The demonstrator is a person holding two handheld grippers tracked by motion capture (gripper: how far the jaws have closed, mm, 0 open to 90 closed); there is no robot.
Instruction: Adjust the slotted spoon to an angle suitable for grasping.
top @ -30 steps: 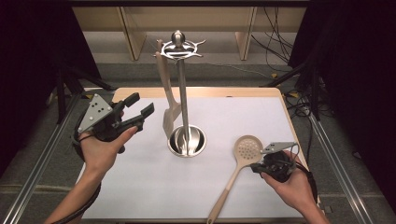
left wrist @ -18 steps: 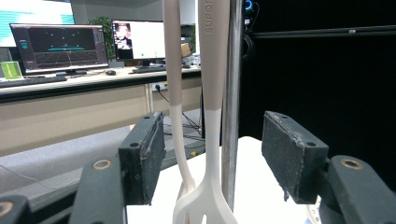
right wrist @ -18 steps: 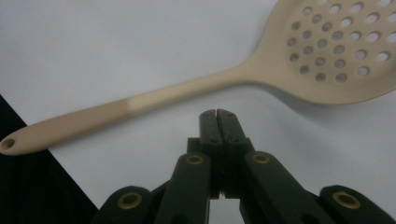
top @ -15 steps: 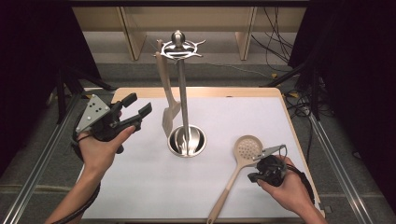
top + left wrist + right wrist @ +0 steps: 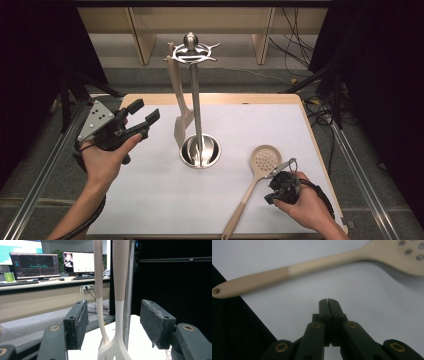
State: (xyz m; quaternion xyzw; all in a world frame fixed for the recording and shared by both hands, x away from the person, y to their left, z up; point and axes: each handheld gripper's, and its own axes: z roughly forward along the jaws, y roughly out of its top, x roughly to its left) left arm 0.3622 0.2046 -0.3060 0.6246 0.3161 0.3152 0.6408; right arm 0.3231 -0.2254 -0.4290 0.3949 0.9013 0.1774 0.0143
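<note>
Lying flat, smooth beige slotted spoon (image 5: 257, 170) beside shut right gripper (image 5: 272, 192).

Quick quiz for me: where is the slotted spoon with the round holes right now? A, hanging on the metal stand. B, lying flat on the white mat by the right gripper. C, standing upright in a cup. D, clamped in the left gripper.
B: the slotted spoon lies flat on the white mat just beside the right gripper, whose jaws are shut and empty.
</note>
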